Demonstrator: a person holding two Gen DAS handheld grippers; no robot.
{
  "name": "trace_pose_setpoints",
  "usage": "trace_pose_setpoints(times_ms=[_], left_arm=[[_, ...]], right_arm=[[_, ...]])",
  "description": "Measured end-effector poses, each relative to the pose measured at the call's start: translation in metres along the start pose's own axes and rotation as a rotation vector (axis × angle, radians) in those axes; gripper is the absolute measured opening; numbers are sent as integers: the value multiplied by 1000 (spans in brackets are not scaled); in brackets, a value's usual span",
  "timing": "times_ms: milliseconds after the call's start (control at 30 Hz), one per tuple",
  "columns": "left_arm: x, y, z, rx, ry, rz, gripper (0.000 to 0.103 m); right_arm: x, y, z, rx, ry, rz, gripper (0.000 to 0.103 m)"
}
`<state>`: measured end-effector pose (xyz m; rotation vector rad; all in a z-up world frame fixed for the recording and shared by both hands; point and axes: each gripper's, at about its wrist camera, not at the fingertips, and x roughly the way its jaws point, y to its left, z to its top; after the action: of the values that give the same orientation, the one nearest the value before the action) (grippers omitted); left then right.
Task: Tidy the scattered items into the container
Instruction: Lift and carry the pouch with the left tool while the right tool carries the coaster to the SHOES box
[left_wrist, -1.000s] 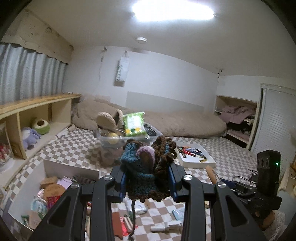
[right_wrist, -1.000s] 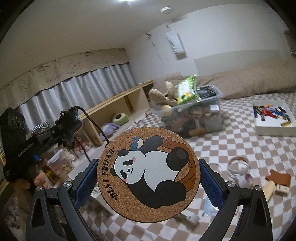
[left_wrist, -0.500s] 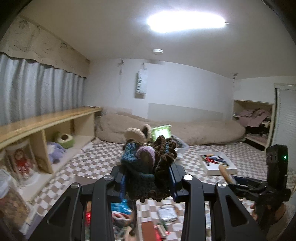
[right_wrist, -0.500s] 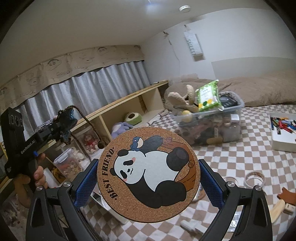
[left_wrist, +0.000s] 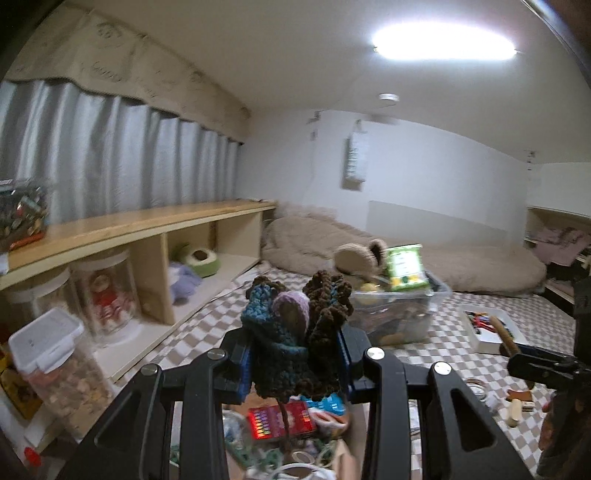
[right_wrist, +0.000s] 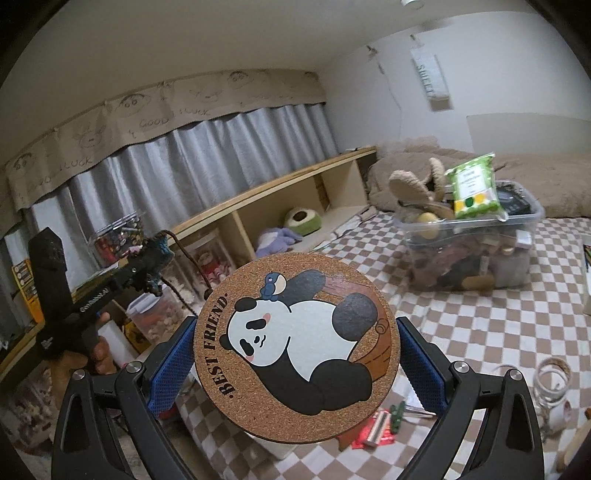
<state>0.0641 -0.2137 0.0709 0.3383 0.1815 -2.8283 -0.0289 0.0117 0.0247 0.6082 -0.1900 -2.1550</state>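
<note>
My left gripper (left_wrist: 295, 354) is shut on a crocheted pouch (left_wrist: 295, 325) of blue, brown and purple yarn, held high; its brown cord hangs down over a white box (left_wrist: 280, 443) of small items below. The left gripper also shows in the right wrist view (right_wrist: 151, 258), at the left, with the cord dangling. My right gripper (right_wrist: 295, 354) is shut on a round cork coaster (right_wrist: 295, 347) printed with a panda and "BEST FRIEND", held flat above the white box's corner (right_wrist: 273, 446). The right gripper shows at the right edge of the left wrist view (left_wrist: 546, 362).
A clear plastic bin (right_wrist: 469, 243) stuffed with toys and a green packet stands on the checkered floor (right_wrist: 480, 332). A low wooden shelf (left_wrist: 147, 236) with jars runs along the left wall. Tape rolls (right_wrist: 550, 380) and a white tray of pens (left_wrist: 487, 325) lie at the right.
Both grippers have swung left with their loads still held. The shelf and jars now fill the left wrist view, and the white box lies under the pouch.
</note>
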Motion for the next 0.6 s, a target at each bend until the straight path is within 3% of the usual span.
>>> trace_pose_setpoints(times_ms=[167,600], left_arm=[[12,16,-13,11,30,111,36],[36,53,-34,-39,100,192,36]], right_arm=[[21,9,-1,-10,29,29,100],[72,20,-7,-19,114,71,100]])
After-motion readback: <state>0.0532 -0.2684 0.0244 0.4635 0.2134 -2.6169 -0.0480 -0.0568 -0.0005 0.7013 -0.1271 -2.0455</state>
